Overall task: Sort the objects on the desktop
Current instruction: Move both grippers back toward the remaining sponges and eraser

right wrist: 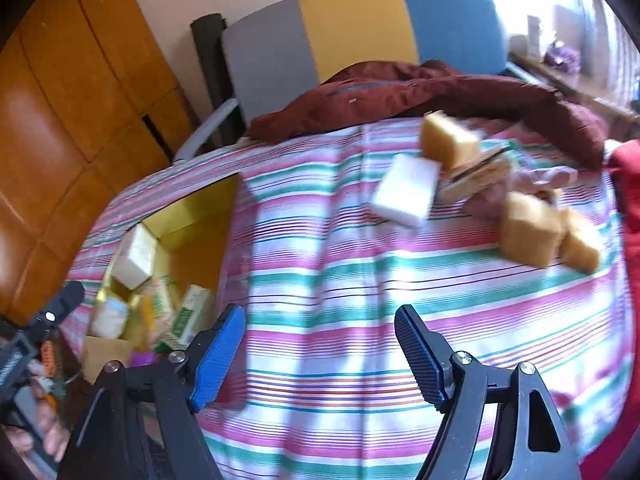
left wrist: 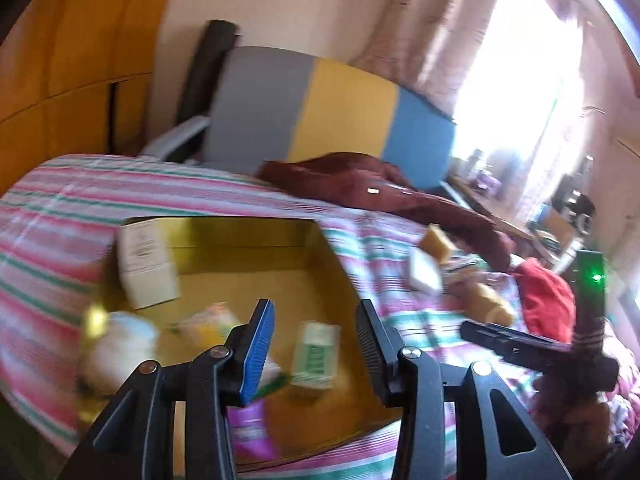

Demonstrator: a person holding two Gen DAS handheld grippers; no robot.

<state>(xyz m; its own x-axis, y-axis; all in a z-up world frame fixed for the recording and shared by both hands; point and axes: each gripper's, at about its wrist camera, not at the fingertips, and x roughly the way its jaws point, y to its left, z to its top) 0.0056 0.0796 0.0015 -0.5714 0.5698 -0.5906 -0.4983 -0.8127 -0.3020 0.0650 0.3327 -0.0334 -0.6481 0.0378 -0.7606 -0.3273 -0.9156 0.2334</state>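
An open cardboard box [left wrist: 240,236] sits on a striped cloth. In it lie a white carton [left wrist: 146,264], a green-and-white carton [left wrist: 316,354], a round white thing [left wrist: 120,344] and a purple packet [left wrist: 252,428]. My left gripper [left wrist: 314,308] hangs open above the box, its pads touching nothing. My right gripper [right wrist: 320,312] stands open over bare striped cloth [right wrist: 340,272], to the right of the box [right wrist: 188,216]. Farther off on the cloth lie a white block [right wrist: 404,196] and yellow blocks [right wrist: 448,142] [right wrist: 528,232], beside a flat book-like thing [right wrist: 476,176].
A maroon jacket [right wrist: 400,88] lies along the far edge of the cloth, and a red cloth [right wrist: 628,200] at the right. Behind stand a grey, yellow and blue panel [right wrist: 352,28] and an orange wooden cabinet [right wrist: 60,120]. The view is motion-blurred.
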